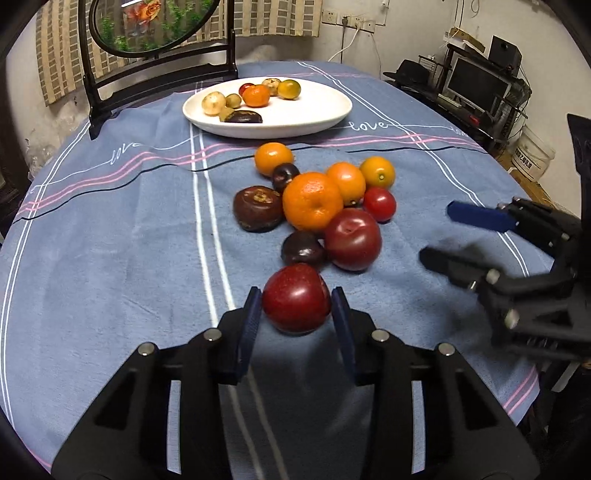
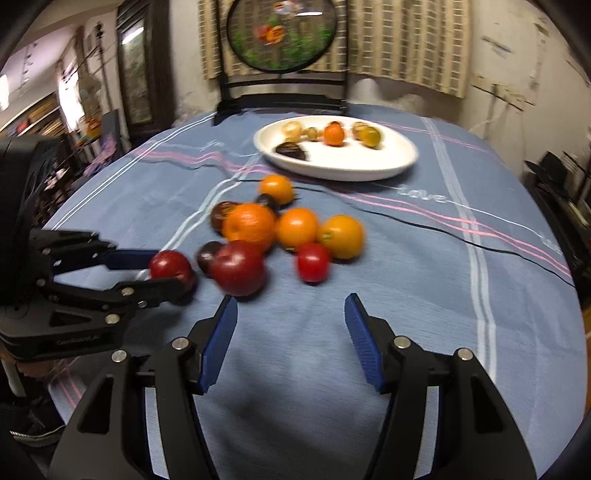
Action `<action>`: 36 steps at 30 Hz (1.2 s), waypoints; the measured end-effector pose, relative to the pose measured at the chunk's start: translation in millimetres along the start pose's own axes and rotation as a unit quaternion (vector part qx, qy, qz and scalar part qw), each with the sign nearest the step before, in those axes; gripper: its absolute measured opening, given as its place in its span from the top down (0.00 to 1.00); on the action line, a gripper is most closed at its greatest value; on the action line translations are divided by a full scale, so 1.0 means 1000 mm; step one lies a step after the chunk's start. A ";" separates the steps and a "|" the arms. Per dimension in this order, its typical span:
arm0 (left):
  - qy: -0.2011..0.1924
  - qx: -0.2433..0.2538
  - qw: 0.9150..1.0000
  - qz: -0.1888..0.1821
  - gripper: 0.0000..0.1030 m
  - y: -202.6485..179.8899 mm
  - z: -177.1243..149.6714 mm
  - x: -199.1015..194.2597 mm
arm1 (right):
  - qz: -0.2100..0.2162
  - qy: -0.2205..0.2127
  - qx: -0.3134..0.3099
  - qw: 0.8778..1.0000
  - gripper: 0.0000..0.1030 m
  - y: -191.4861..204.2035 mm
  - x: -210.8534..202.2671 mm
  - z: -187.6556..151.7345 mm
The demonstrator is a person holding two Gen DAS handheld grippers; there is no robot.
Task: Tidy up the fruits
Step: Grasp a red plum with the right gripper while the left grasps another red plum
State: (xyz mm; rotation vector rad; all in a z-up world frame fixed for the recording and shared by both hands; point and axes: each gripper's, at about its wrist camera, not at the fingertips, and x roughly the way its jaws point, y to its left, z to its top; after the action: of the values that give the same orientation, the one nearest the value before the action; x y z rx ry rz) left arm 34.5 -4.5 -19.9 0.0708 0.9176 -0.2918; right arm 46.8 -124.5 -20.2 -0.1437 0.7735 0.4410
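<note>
A pile of fruit lies mid-table: a large orange [image 1: 312, 201], smaller oranges [image 1: 273, 158], dark red plums [image 1: 352, 239], a red tomato [image 1: 379, 203] and dark chestnut-like fruits [image 1: 258, 208]. My left gripper [image 1: 297, 308] is closed around a dark red plum [image 1: 296, 299] at the pile's near edge; it also shows in the right wrist view [image 2: 170, 266]. My right gripper [image 2: 291, 325] is open and empty, hovering just short of the pile; it shows in the left wrist view [image 1: 439, 236]. A white plate [image 1: 314, 114] behind the pile holds several fruits.
A blue tablecloth [image 1: 110, 240] covers the round table. A dark wooden stand with a round painted panel [image 1: 155, 22] rises behind the plate. Shelves and a monitor [image 1: 476, 85] stand to the right of the table.
</note>
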 end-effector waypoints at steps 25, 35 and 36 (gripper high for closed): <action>-0.017 -0.017 1.000 -0.002 0.62 0.030 0.016 -0.010 | 0.006 -0.007 -0.041 0.999 0.59 0.014 0.014 0.033; -0.046 -0.014 0.999 -0.005 0.62 0.028 0.081 -0.009 | -0.037 -0.064 -0.017 0.997 0.59 -0.022 -0.002 0.070; -0.053 -0.017 0.998 -0.004 0.62 0.029 0.093 -0.007 | -0.039 -0.068 -0.020 0.997 0.59 -0.024 0.000 0.075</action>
State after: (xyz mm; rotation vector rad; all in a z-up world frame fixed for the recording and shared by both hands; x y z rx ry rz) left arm 110.3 8.1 40.3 0.0202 0.8180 -0.2838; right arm 105.1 -125.1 32.2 -0.1791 0.6243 0.3878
